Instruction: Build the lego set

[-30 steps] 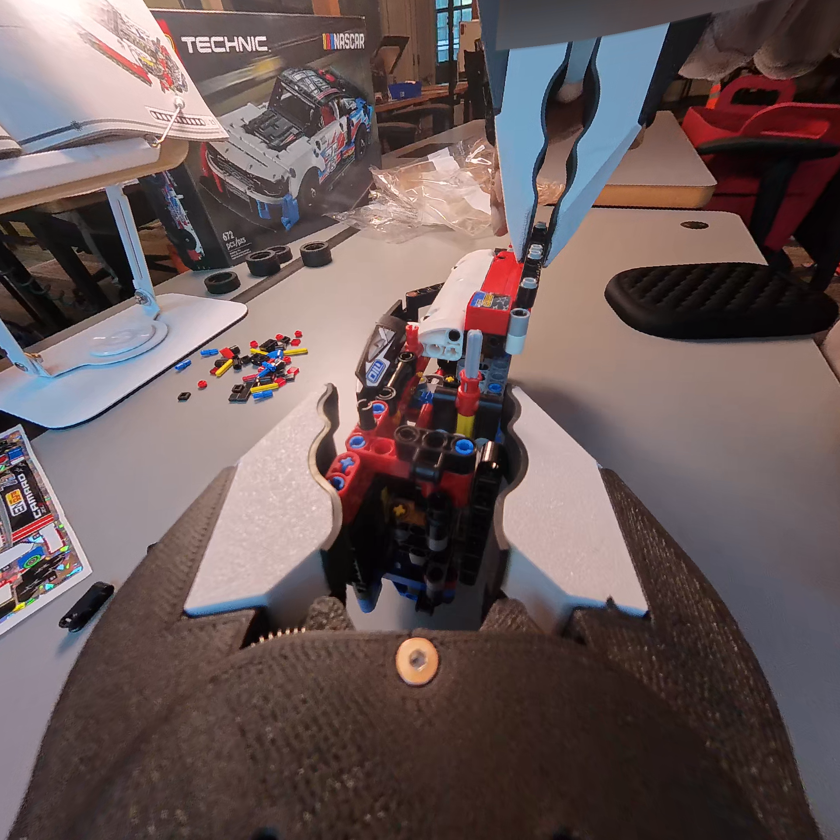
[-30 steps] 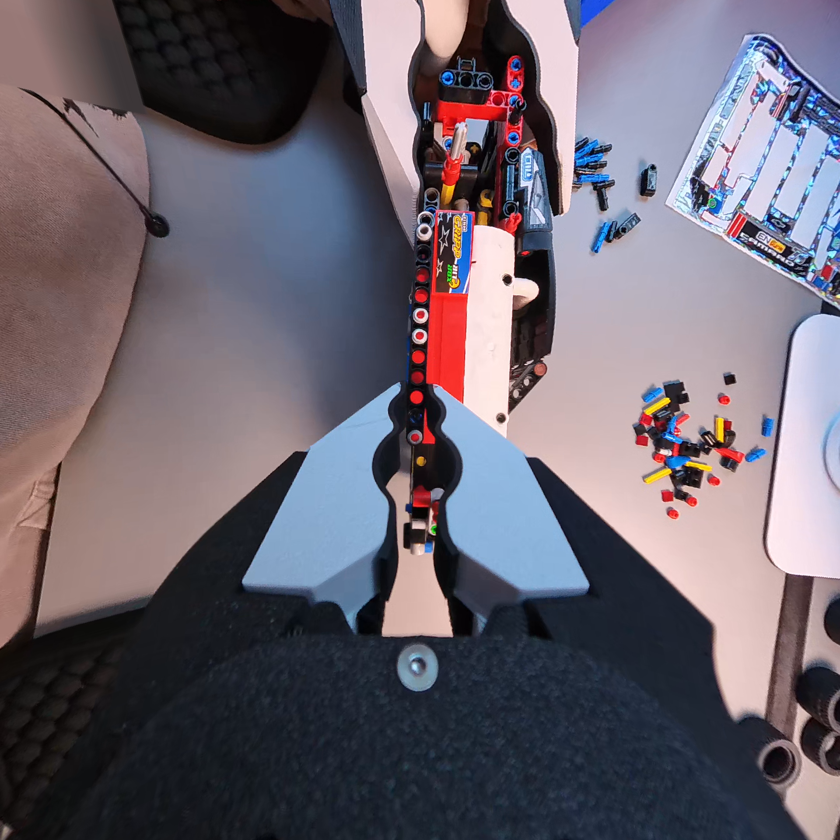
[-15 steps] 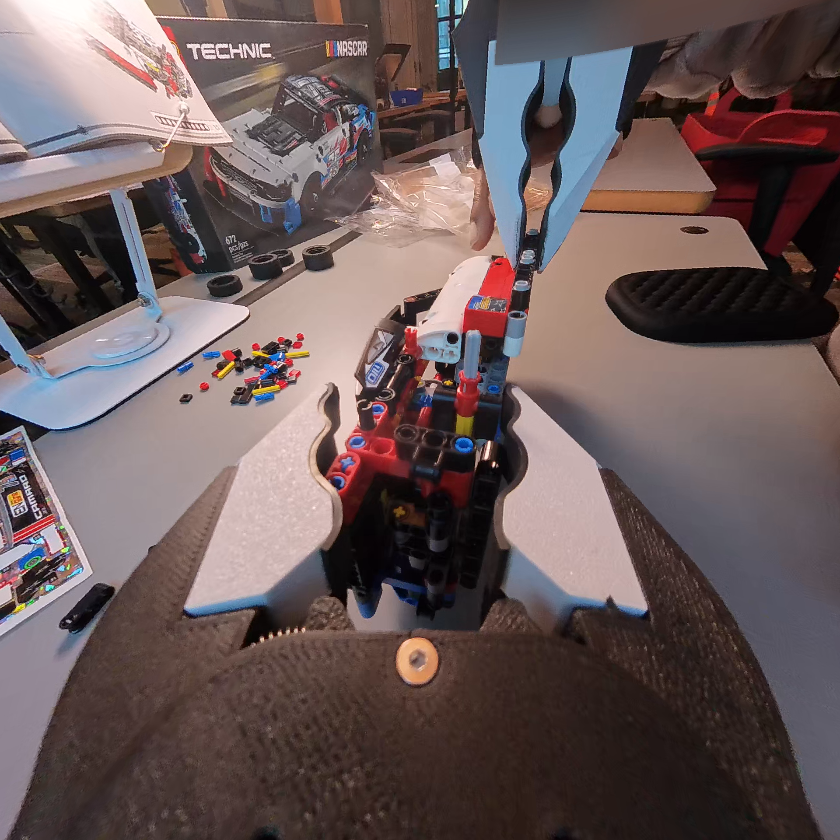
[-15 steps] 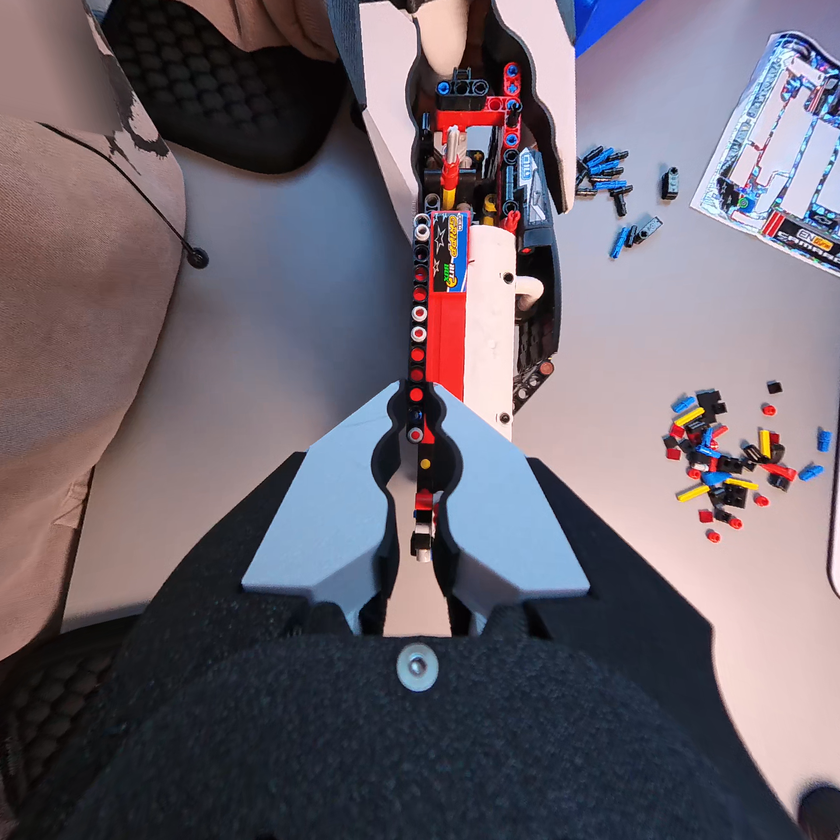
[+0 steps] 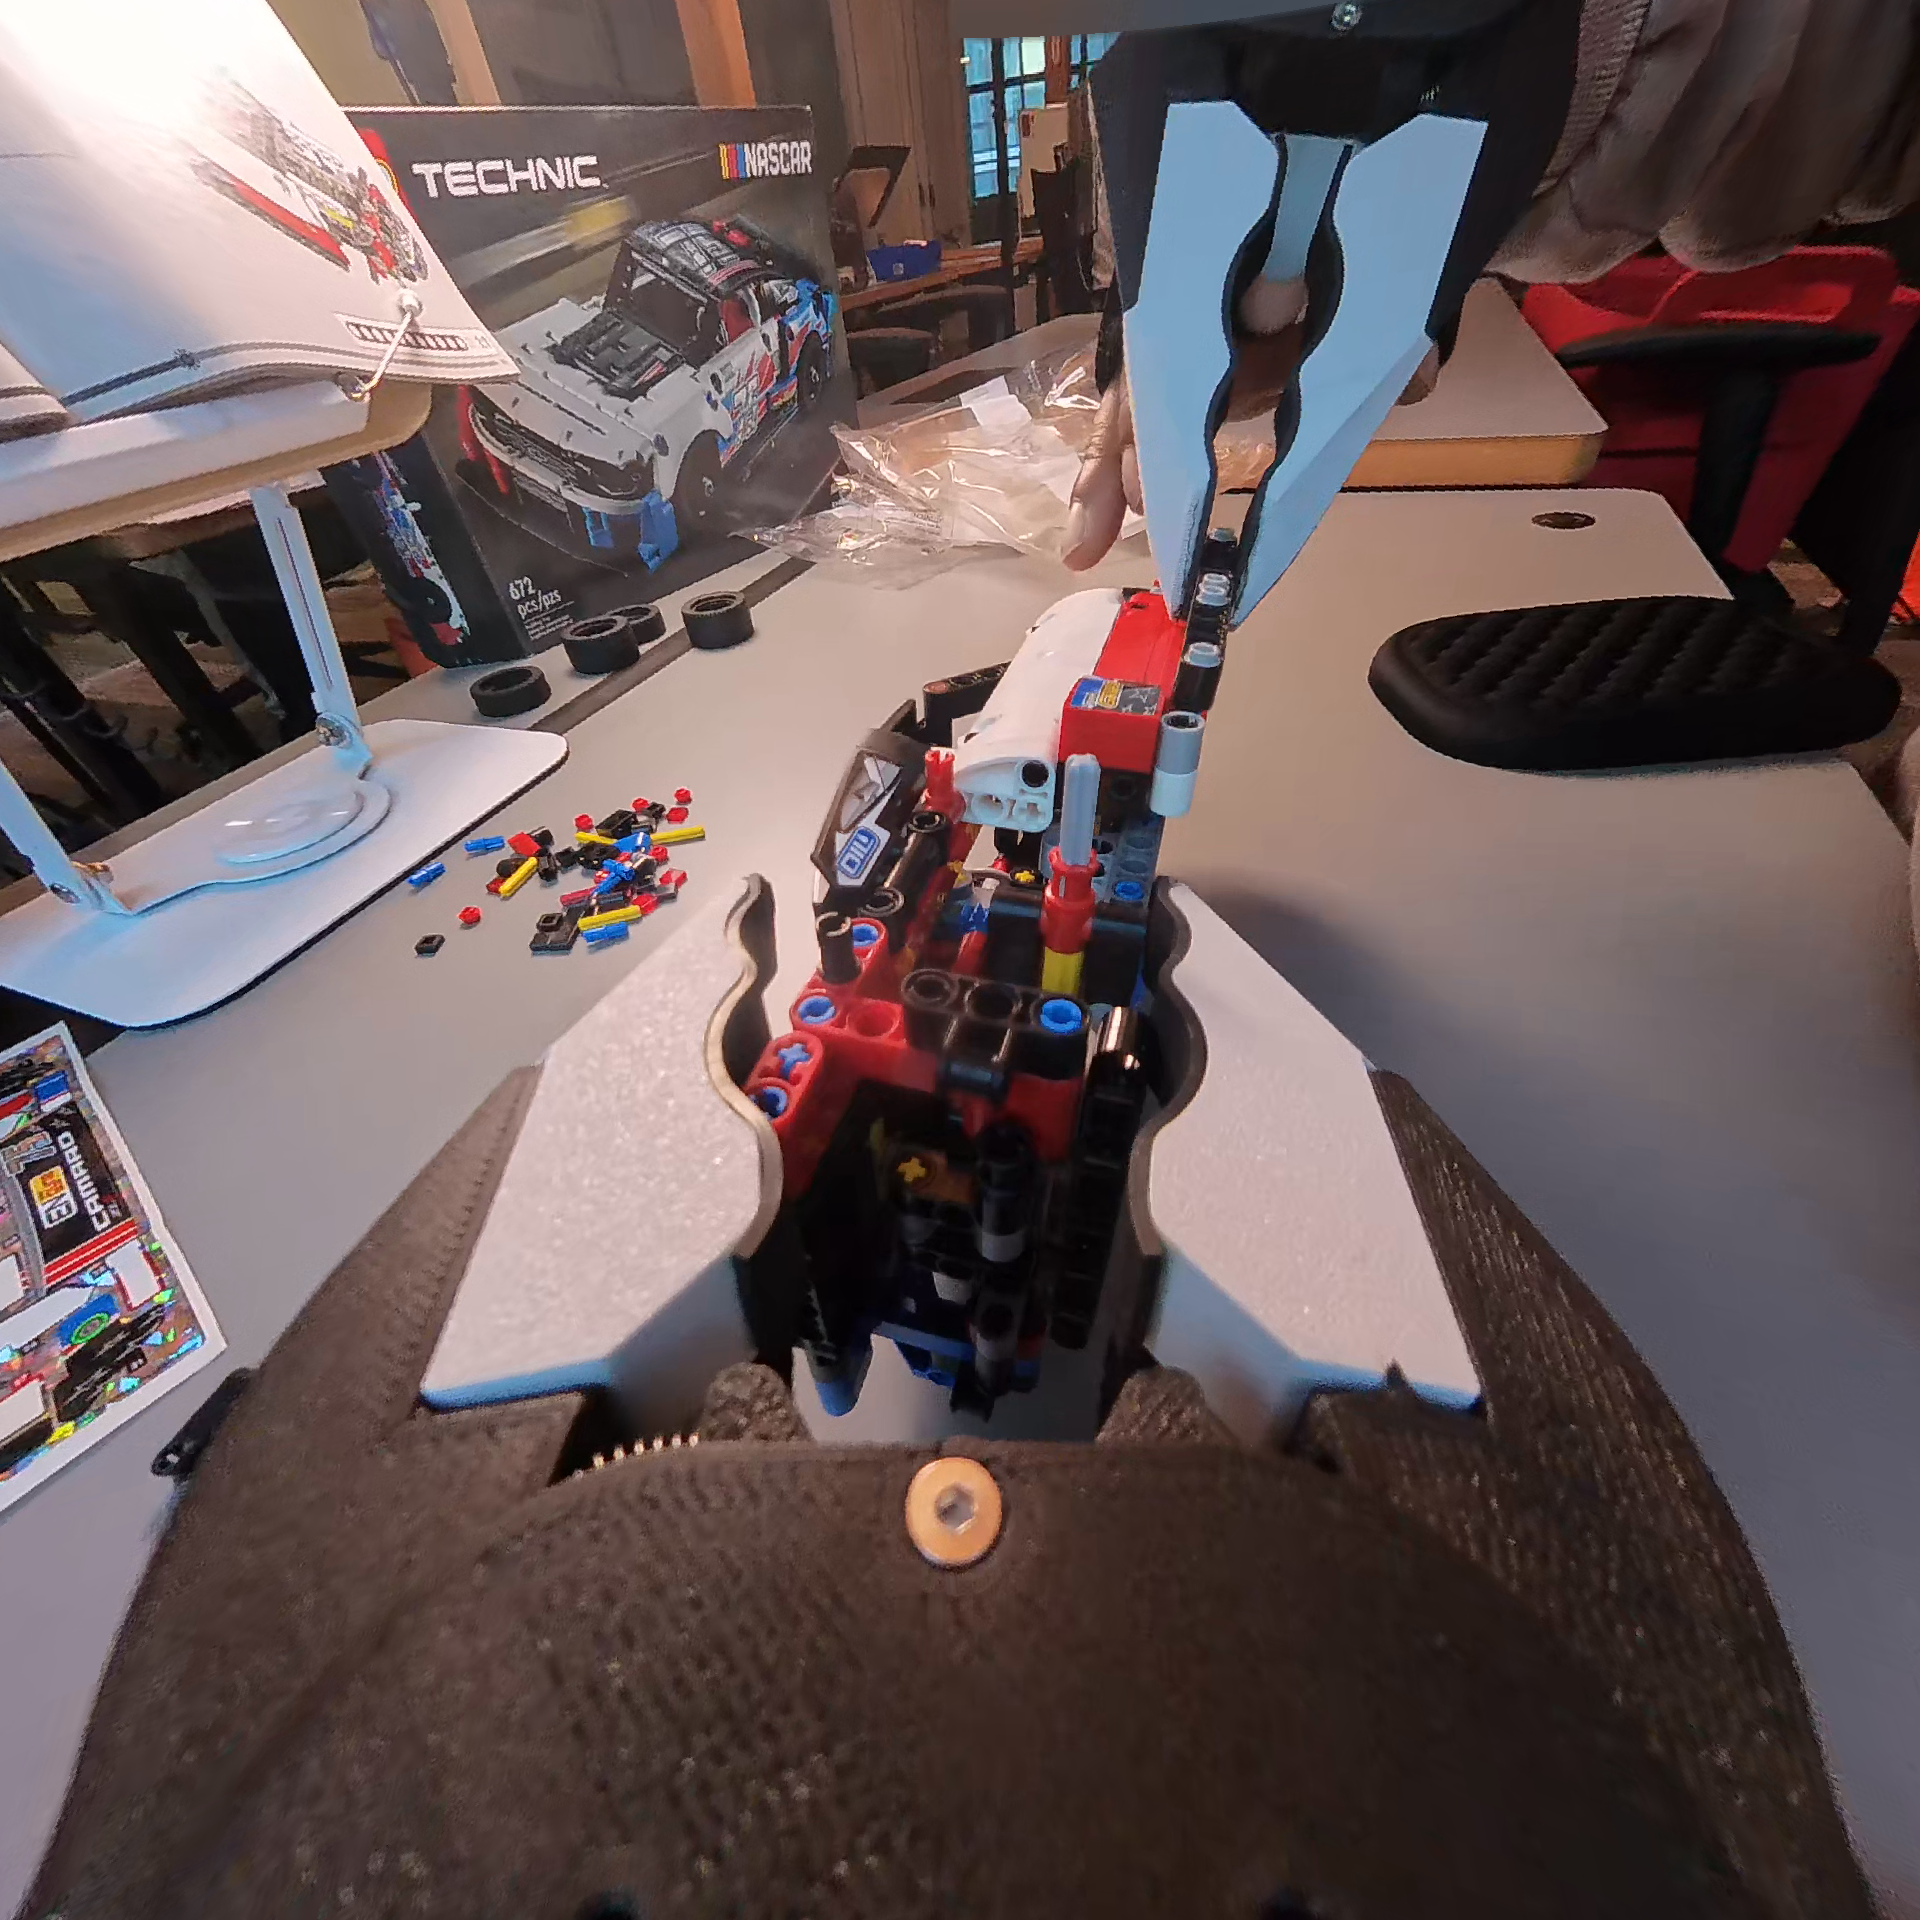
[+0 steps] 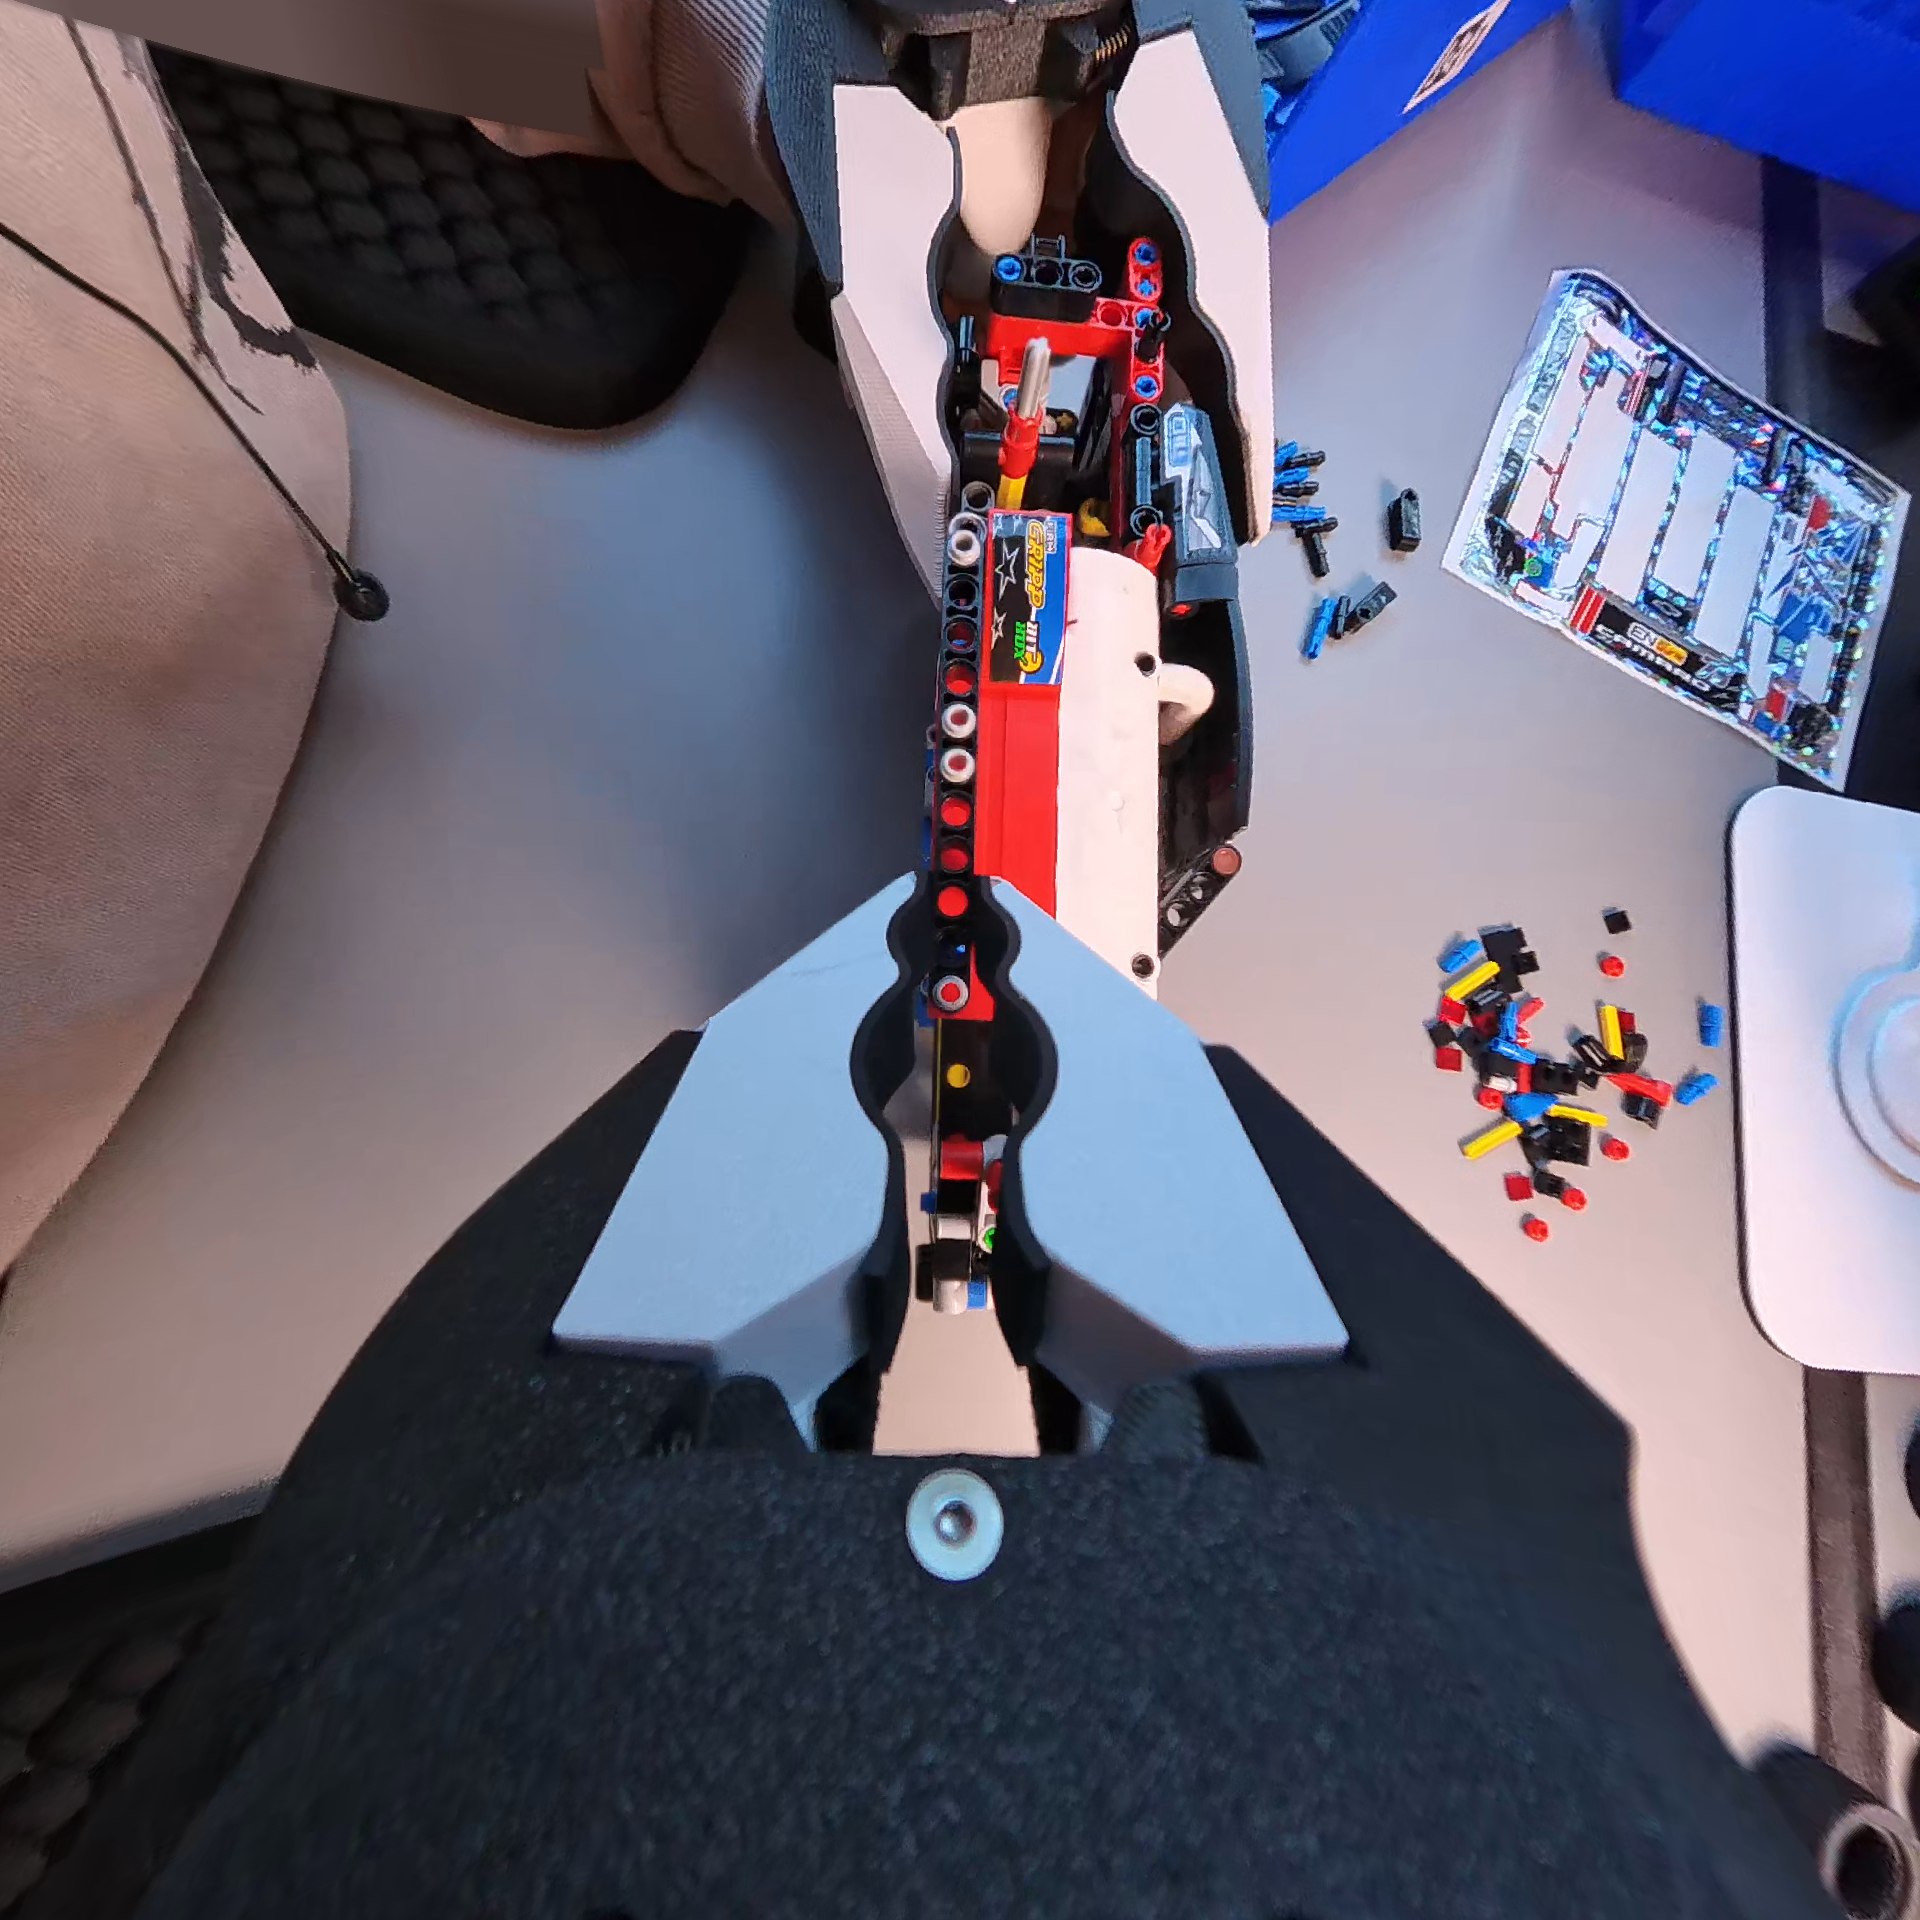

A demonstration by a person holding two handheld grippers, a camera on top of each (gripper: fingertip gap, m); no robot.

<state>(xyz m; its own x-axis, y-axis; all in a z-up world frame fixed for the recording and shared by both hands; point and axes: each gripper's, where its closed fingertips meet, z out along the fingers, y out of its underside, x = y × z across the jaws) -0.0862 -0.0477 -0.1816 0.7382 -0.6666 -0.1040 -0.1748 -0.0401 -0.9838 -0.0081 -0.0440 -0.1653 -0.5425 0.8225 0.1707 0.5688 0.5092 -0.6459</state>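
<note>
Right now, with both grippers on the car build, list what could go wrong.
1. The right gripper pinches only the thin black beam at the edge of the car build; squeezing or twisting might pop it off.
2. The left gripper clamps the other end, so pulling apart could split the model.
3. Dropped parts could scatter into the loose pieces.

Bare table (image 5: 1507, 935) right of the model (image 5: 997, 935); loose pieces (image 5: 582, 873) crowding left.
</note>
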